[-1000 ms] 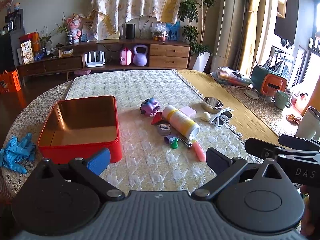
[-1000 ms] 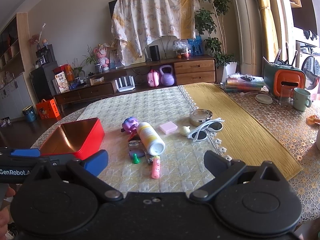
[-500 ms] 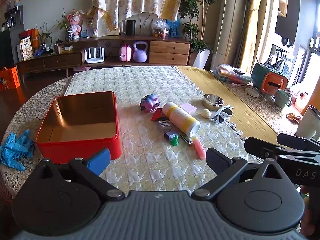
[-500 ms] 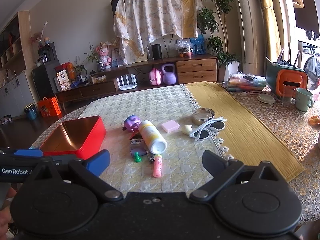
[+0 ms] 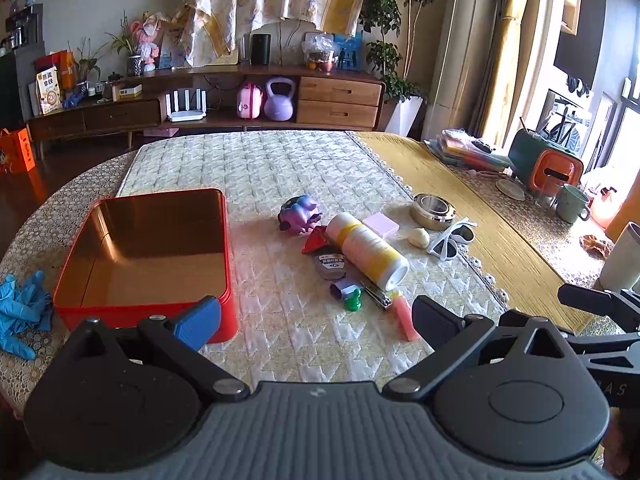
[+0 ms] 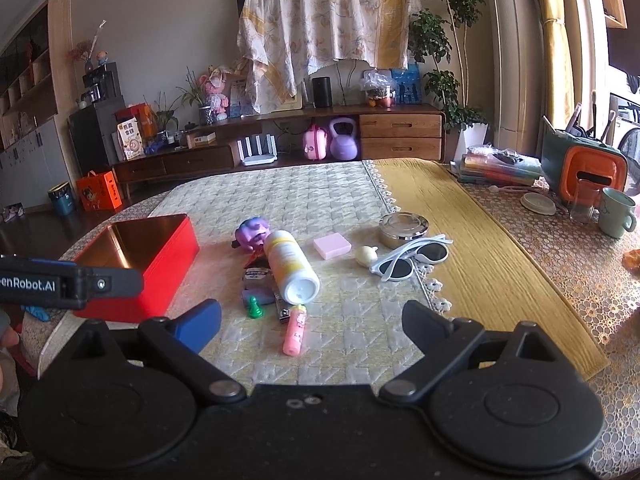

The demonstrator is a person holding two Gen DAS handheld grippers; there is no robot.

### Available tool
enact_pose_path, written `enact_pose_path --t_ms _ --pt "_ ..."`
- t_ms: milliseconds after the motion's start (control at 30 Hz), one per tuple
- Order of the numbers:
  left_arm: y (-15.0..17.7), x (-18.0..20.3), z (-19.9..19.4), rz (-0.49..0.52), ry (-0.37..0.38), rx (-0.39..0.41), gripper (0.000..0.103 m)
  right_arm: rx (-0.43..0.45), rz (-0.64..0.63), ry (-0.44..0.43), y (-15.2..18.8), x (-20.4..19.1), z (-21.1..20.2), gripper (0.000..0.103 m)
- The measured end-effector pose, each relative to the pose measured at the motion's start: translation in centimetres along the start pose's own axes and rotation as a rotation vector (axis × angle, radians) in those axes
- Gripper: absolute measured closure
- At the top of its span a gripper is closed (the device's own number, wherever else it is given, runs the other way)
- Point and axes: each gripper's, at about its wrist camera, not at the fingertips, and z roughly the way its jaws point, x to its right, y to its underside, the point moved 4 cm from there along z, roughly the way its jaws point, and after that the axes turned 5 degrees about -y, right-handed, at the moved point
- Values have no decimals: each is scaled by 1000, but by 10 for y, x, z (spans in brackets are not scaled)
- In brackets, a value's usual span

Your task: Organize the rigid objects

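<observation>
An empty red tin box sits at the table's left. A cluster of small items lies in the middle: a white-and-yellow bottle on its side, a purple toy, a pink block, a pink tube, a green pawn, nail clippers, white sunglasses and a steel tin. My left gripper and right gripper are both open and empty, above the table's near edge.
Blue gloves lie left of the box. A yellow runner, a green mug, an orange-and-teal holder and books are on the right. A wooden sideboard stands beyond the table.
Both grippers have moved a little forward toward the cluster of items. Nothing on the table has moved.
</observation>
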Motion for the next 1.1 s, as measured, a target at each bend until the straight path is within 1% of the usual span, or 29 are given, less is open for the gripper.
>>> enact_pose_path --t_ms 67,133,200,233,367,500,667,767,833,900,967,1100 --pt "-5 2 8 -2 7 0 1 -9 -9 -4 0 6 5 8" --pt "-11 5 19 3 -7 -2 1 -25 -10 -9 1 10 11 10" --pt "-15 8 30 0 -9 -13 1 -45 -15 -19 3 13 19 15" --pt "-18 10 35 -1 -9 -15 1 -56 -23 -24 4 14 24 16" --pt "-28 22 58 5 -4 -35 1 -87 -58 -39 9 13 41 17" --pt "-41 41 85 21 6 -73 1 -119 -80 -59 13 12 58 19" --pt "-55 63 122 44 40 -169 1 -152 -120 -88 16 7 77 21" --pt "-58 69 147 10 74 -252 1 -168 -130 -101 18 4 86 22" --pt "-59 69 162 -31 79 -309 1 -193 -152 -104 20 0 94 23" --pt "-62 70 175 -59 87 -348 1 -209 -175 -104 21 -3 100 24" --pt "-63 70 184 -85 87 -377 1 -216 -188 -119 22 -6 105 24" --pt "-63 75 198 -95 75 -422 2 -226 -197 -131 23 -7 114 29"
